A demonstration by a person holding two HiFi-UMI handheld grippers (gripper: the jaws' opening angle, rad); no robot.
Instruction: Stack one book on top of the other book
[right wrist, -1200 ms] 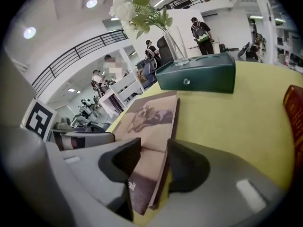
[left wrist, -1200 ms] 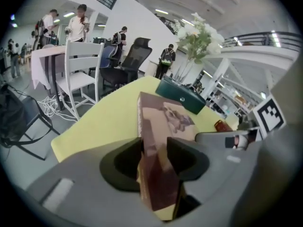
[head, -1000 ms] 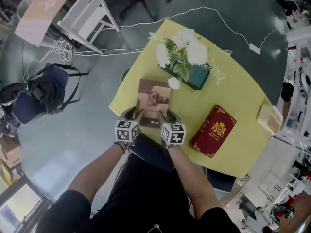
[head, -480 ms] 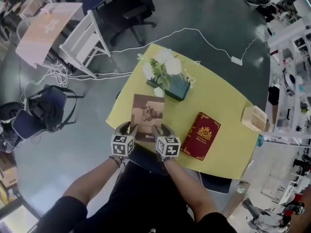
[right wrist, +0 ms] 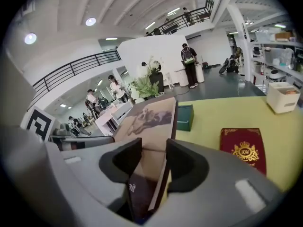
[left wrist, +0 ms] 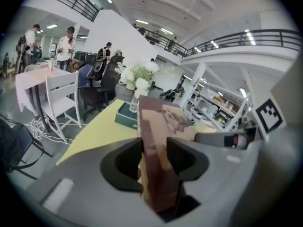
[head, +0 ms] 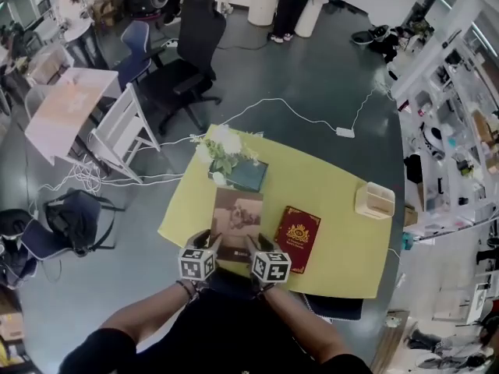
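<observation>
1. The left gripper (left wrist: 154, 151) and the right gripper (right wrist: 154, 161) each clamp the near edge of the brown book (head: 238, 219), with the jaws fairly wide on its thickness. The book reaches away from both, over the near edge of the yellow table (head: 335, 181).
2. Just right of the right gripper, the red book (right wrist: 243, 148) lies flat on the table. Its gold crest reads "RW".
3. Beyond the grippers are white flowers (head: 220, 148) and a teal box (head: 249, 175).
4. Farther off, on the grey floor, are a white chair (head: 118, 135) and a black office chair (head: 187, 62).
</observation>
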